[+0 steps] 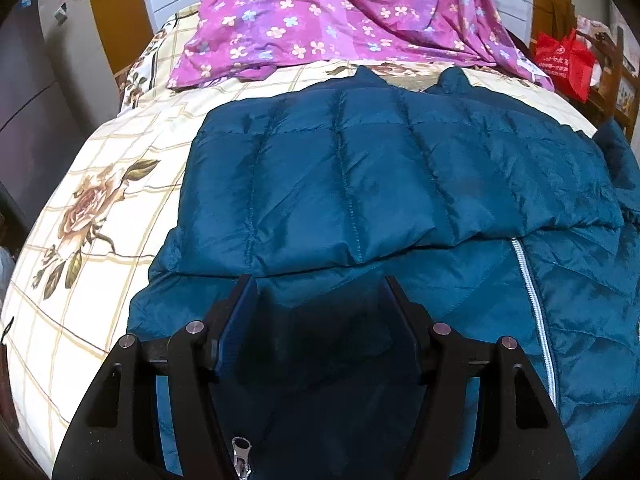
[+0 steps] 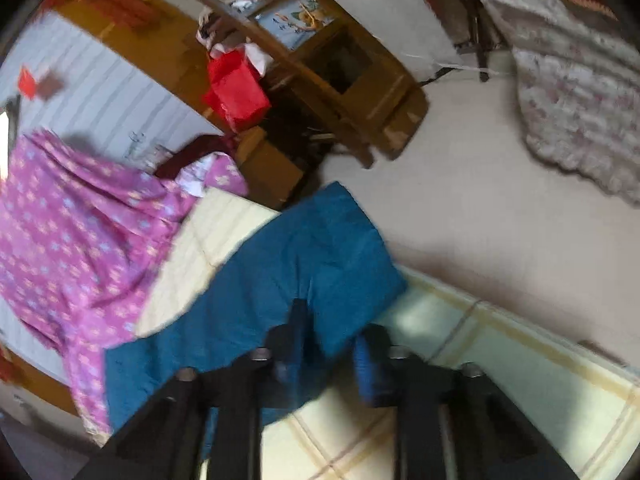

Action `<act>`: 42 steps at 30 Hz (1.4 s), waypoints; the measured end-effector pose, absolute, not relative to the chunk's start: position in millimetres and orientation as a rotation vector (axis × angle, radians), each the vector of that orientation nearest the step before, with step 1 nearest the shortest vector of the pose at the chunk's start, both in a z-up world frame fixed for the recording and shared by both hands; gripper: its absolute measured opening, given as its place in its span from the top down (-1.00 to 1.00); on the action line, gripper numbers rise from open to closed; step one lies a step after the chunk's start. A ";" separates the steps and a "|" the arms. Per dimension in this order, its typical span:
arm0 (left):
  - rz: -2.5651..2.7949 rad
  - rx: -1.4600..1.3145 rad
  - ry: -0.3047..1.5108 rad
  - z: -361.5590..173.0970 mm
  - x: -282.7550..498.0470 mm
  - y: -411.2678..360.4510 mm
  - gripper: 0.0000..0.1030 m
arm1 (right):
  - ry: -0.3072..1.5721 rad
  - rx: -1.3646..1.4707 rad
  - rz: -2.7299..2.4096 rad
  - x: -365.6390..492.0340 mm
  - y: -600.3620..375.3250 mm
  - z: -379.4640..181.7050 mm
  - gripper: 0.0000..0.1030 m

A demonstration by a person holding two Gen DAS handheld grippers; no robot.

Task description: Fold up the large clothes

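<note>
1. Two wrist views here, and both have the teal puffer jacket (image 1: 360, 184) lying on the bed (image 1: 92, 240) with its floral check sheet.
2. Left view: the left gripper (image 1: 318, 284) sits at the bottom centre with its fingers (image 1: 244, 296) spread wide. Jacket fabric fills the gap between them, but whether the pads actually touch it is hard to say.
3. One quilted panel is folded across the middle of that frame, its edge running just above the fingertips. A white zipper (image 1: 536, 312) runs down the lower right, and a zipper pull (image 1: 241, 456) shows at the bottom edge.
4. Right view is pretty blurry. The right gripper (image 2: 332, 328) is at the bottom centre, fingers (image 2: 298, 320) apart, with a flap of jacket between and above them, reaching toward the bed's edge.
5. Purple flowered cloth (image 1: 340, 20) lies at the top of the left view, beyond the jacket; a red bag (image 1: 564, 60) hangs at upper right.
</note>
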State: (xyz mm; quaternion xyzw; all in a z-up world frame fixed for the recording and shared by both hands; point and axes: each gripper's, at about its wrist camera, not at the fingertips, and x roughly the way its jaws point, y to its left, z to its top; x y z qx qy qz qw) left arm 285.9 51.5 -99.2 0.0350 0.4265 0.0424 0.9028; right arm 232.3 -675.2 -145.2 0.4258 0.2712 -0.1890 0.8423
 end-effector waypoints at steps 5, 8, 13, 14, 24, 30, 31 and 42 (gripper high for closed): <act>0.130 0.024 0.902 -98.8 290.9 66.2 -0.23 | 0.550 0.713 -0.424 230.7 -638.1 -107.8 0.80; 0.166 -0.006 0.917 -99.3 293.1 77.4 -0.23 | 0.518 0.583 -0.378 233.9 -589.7 -71.7 0.83; 0.193 -0.062 0.924 -95.6 294.1 92.7 -0.23 | 0.468 0.450 -0.177 244.6 -483.5 -24.5 0.86; 0.191 -0.078 0.920 -93.8 294.1 95.4 -0.23 | 0.460 0.435 -0.129 247.2 -459.8 -18.0 0.86; 0.138 -0.129 0.927 -90.6 302.3 99.1 -0.23 | 0.517 0.341 0.343 273.3 -211.3 -54.1 0.86; 0.109 -0.194 0.936 -90.0 307.4 106.5 -0.23 | 0.611 0.348 0.495 289.3 -139.9 -100.5 0.86; 0.106 -0.196 0.936 -89.9 308.1 106.0 -0.23 | 0.620 0.340 0.515 290.7 -130.9 -103.5 0.86; 0.052 -0.197 0.910 -86.3 304.4 97.8 -0.23 | 0.672 0.252 0.477 282.7 -114.6 -100.5 -0.65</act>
